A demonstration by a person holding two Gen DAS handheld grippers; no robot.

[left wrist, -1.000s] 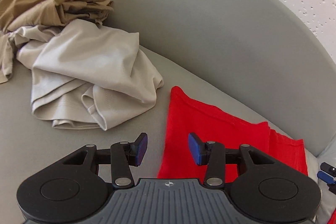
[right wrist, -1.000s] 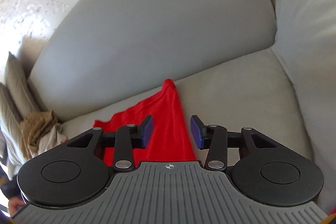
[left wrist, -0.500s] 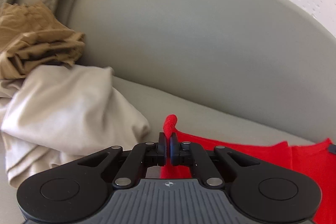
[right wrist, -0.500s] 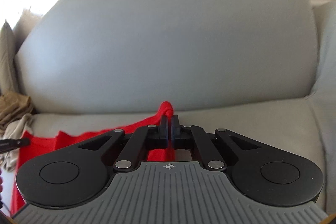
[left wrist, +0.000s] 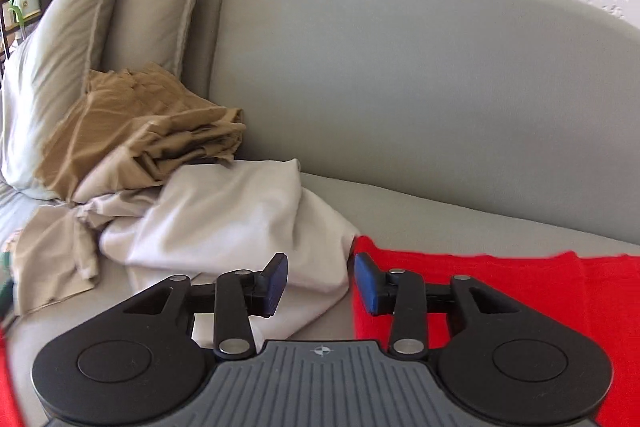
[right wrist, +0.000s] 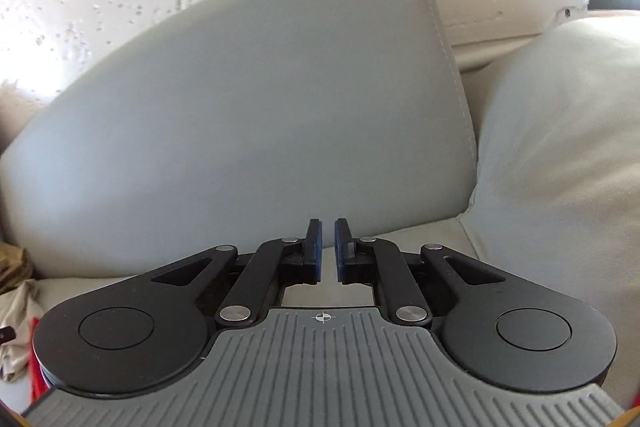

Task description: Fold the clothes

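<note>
Fold of red garment (left wrist: pixel 500 291) just released: left gripper (left wrist: pixel 321 281) jaws freshly opened, empty; right gripper (right wrist: pixel 325 253) slightly apart, empty; next, regrasp an edge

A flat red garment (left wrist: pixel 500 291) lies spread on the seat of the grey sofa (left wrist: pixel 400 107), before its backrest. Touching its left edge sits a crumpled off-white garment (left wrist: pixel 224 227), and behind that, further left, a rumpled tan garment (left wrist: pixel 136 131) leans against two grey-green pillows (left wrist: pixel 120 7) (propped at the sofa's left end). At the right end, a pale plump cushion (right wrist: pixel 560 147) rests beside the backrest.
</note>
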